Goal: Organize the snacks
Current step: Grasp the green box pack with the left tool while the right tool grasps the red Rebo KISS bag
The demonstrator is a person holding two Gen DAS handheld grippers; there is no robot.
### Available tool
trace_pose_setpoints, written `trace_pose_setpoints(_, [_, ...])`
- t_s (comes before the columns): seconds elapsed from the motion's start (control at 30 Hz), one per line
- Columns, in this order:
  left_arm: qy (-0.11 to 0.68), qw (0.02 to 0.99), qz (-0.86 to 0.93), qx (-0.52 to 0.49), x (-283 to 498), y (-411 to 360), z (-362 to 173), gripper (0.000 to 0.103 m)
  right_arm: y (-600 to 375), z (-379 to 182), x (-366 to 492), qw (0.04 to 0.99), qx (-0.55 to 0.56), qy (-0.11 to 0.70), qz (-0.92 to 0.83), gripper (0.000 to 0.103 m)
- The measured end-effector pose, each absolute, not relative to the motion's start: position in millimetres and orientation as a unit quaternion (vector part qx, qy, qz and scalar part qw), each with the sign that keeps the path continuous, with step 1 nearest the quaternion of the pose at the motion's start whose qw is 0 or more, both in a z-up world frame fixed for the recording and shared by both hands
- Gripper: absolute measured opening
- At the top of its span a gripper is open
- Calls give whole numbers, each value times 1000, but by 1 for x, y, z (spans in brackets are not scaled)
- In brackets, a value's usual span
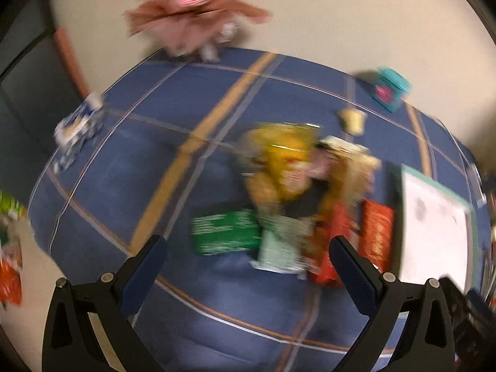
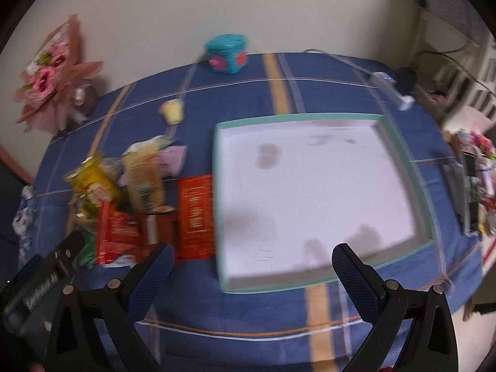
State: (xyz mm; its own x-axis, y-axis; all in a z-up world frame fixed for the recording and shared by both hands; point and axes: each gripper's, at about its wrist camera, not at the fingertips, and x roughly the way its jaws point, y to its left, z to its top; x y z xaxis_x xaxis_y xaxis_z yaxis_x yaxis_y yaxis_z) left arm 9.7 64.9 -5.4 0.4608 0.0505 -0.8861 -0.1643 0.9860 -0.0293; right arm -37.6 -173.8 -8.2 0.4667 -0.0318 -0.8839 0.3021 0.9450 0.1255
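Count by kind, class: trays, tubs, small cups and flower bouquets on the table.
tray: 1
tub: 1
cup: 1
bouquet: 1
Total: 4

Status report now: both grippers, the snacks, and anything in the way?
Left gripper open, empty. Right gripper open, empty. Snack pile beside the empty tray, none inside. Nothing in the way.

Dim, perhaps indoor light; heavy motion blur, fisheye-warped edges.
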Motion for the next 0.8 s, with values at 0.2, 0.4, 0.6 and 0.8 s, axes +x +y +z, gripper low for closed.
trace_pose_setpoints(0.2, [541, 824, 96, -136, 15, 121, -26, 103, -140, -27, -14, 831, 152, 535, -27, 103])
trace_pose_setpoints(0.4, [564, 804, 93, -166, 29, 136, -46, 103, -115, -42, 7, 821, 176, 543, 11, 103])
trace_pose_setpoints(0.6, [588, 791, 82, -150, 47, 125, -63, 103, -100, -51, 18, 817, 167, 551, 19, 103])
trace_pose_setpoints(0.8, [601, 783, 78, -139, 63, 122, -77, 103, -86, -55, 29, 823, 148, 548, 28, 103])
